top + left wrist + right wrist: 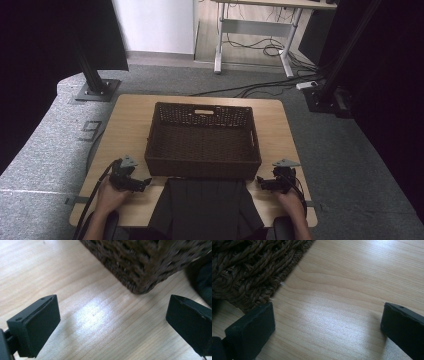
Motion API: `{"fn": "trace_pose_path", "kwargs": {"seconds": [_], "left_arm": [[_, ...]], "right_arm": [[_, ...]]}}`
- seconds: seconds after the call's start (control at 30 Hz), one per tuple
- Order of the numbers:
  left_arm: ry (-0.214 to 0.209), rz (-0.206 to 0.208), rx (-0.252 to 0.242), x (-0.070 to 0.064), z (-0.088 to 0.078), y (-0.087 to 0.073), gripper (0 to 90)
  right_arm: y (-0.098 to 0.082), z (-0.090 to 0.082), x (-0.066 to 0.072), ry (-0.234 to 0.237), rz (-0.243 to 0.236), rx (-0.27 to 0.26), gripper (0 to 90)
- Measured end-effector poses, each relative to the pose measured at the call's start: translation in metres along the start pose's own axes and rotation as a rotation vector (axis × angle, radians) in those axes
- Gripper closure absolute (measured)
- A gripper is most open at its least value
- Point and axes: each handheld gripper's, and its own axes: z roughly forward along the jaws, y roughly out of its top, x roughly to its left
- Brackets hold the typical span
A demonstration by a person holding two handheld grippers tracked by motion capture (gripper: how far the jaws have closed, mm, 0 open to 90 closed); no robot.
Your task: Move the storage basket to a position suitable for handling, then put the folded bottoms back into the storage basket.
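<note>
Wicker basket (202, 142) sits between released left claw (142, 184) and right claw (262, 182).

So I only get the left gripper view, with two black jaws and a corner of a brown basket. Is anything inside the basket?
Observer: No. From the high view the woven basket looks empty; only its woven bottom shows.
Operator: What's the dark blurry thing at my right edge?
Observer: That's a dark folded cloth lying flat on the table, against the basket's near side, between the two grippers.
Operator: Where's the other gripper?
Observer: The right gripper sits low over the table by the basket's other near corner. In its own view its jaws stand wide apart with bare wood between them, like those of the left gripper.
</note>
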Motion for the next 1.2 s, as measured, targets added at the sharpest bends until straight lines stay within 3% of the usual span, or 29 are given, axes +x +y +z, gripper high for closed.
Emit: {"fn": "trace_pose_path", "kwargs": {"seconds": [0.13, 0.9, 1.07, 1.2], "left_arm": [[-0.010, 0.016, 0.007, -0.002, 0.005, -0.001, 0.0], [0.008, -0.025, -0.008, -0.005, 0.006, -0.003, 0.0], [0.017, -0.037, 0.004, -0.008, 0.005, -0.002, 0.0], [0.021, -0.057, 0.036, -0.012, 0.003, 0.001, 1.1]], "right_arm": [[0.000, 0.000, 0.000, 0.000, 0.000, 0.000, 0.0], [0.000, -0.001, 0.001, -0.004, 0.005, 0.000, 0.0], [0.000, -0.003, 0.001, 0.013, -0.008, 0.031, 0.0], [0.001, -0.009, 0.003, 0.050, 0.019, 0.043, 4.3]]}}
